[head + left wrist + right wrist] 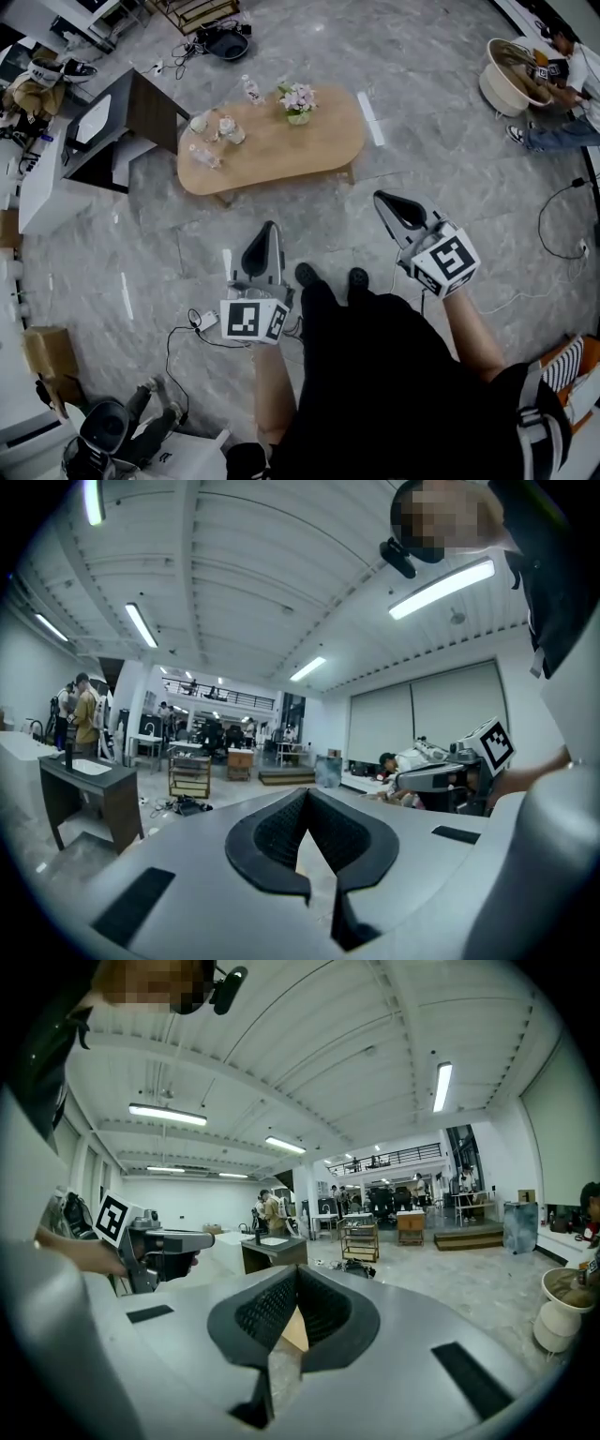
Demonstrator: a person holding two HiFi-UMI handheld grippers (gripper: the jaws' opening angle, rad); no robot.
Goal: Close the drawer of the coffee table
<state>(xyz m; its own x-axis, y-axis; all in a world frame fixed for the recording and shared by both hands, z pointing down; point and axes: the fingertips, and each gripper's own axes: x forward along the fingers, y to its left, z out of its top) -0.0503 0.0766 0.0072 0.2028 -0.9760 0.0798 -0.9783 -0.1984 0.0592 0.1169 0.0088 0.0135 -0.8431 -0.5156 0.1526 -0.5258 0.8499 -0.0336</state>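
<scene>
Coffee table (281, 150), an oval top in pale wood, is standing on the grey marble floor in the far middle of the head view, straight ahead of the person and well apart from both grippers. Its drawer is not showing from above: no front is jutting out past the rim, so it is either already in or hiding under the top, and I cannot tell which. To the far left a dark stand (141, 108) with a white basin is standing open-sided, and at the far right another person (562, 94) is crouching beside a round white tub (506, 75). Nearer, the left gripper (269, 229) and the right gripper (381, 197) are hanging side by side in front of the person's body, pointing toward the table; in each gripper view the dark pads are meeting at the tips with nothing between them. On the table a small pot of pink flowers (298, 101) is sitting near the far edge, and a few clear glass pieces (225, 127) are clustering toward the left end. The drawer is probably sliding on runners and needing only a light, even shove; its wooden front should be stiff, so pressing flat at the middle with the closed tips seems best, gently enough that the glassware is not rattling.
</scene>
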